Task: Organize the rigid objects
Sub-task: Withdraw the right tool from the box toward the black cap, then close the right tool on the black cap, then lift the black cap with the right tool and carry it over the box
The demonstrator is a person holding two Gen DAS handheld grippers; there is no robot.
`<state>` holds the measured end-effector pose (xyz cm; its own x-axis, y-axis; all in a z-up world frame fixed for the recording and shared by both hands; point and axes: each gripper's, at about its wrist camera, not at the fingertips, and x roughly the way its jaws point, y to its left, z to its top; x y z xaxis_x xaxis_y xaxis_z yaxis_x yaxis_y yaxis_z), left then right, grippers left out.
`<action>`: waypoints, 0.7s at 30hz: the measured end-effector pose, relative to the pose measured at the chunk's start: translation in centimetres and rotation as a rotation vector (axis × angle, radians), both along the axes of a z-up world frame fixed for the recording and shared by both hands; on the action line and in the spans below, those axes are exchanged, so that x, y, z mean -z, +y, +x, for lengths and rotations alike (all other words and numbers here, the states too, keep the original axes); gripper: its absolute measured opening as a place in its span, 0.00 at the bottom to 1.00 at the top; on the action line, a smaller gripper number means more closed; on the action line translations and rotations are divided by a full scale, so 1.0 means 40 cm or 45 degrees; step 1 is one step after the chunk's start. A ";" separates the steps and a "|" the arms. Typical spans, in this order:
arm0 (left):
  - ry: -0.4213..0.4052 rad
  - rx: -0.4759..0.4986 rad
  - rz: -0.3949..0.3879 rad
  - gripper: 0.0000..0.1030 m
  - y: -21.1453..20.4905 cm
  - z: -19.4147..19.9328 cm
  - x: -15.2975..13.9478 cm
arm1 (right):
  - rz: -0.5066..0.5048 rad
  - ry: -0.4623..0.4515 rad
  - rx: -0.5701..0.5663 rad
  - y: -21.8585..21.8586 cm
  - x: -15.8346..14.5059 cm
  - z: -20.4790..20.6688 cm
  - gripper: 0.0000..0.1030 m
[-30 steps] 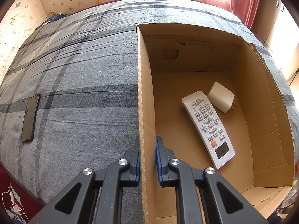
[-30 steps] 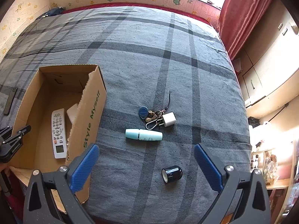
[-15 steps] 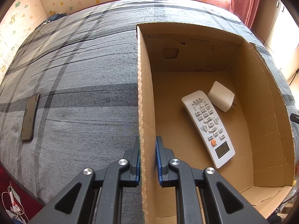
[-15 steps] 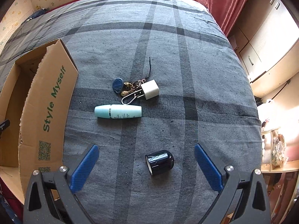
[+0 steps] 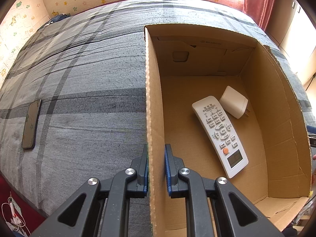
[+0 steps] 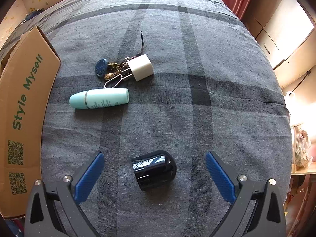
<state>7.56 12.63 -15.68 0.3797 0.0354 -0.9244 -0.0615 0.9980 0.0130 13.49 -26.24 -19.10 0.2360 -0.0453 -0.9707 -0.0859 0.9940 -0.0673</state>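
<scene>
Cardboard forms an open box (image 5: 280, 106) resting on a bed with a grey plaid cover (image 6: 197, 98). The left gripper (image 5: 156, 169) is clamped shut on the box's left wall, its blue pads pressing the cardboard from both sides, which seems meant to steady the box. Inside, at about three o'clock in the left wrist view, lie a white remote control (image 5: 220, 134) and a white plug adapter (image 5: 234, 101), touching at the remote's top end; these two look already sorted. Four items are left out on the cover. The right gripper (image 6: 155, 174) hangs over the bed with its jaws wide apart, and a small black rounded cap (image 6: 154, 169) lies on its side between them, untouched by either pad; judging by this, it is the next thing to be picked up. Further off, toward eleven o'clock in the right wrist view, lie a pale green tube (image 6: 98, 98), a bunch of keys (image 6: 110, 71) and a white cube charger (image 6: 140, 67), close together, keys and charger touching. Nothing blocks the cap. Outside the box, at nine o'clock in the left view, a dark phone (image 5: 31, 124) lies flat on the cover.
</scene>
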 end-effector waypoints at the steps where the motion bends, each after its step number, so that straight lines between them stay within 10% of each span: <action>1: 0.000 0.000 0.000 0.14 0.000 0.000 0.000 | 0.005 0.011 0.005 -0.002 0.006 0.001 1.00; 9: 0.001 0.000 -0.001 0.14 0.000 0.001 -0.001 | 0.025 0.020 0.001 0.001 0.004 -0.005 0.96; 13: 0.001 -0.001 -0.002 0.14 -0.001 0.001 0.000 | 0.043 0.060 -0.001 -0.002 0.015 -0.004 0.68; 14: 0.001 -0.001 -0.002 0.13 -0.001 0.001 0.000 | 0.043 0.080 0.008 -0.004 0.020 -0.004 0.48; 21: 0.001 0.000 -0.001 0.14 -0.001 0.001 0.000 | 0.036 0.033 0.011 -0.005 0.006 -0.017 0.48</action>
<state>7.61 12.60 -15.69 0.3789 0.0346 -0.9248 -0.0616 0.9980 0.0121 12.80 -26.43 -19.32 0.2104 -0.0196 -0.9774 -0.0783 0.9962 -0.0368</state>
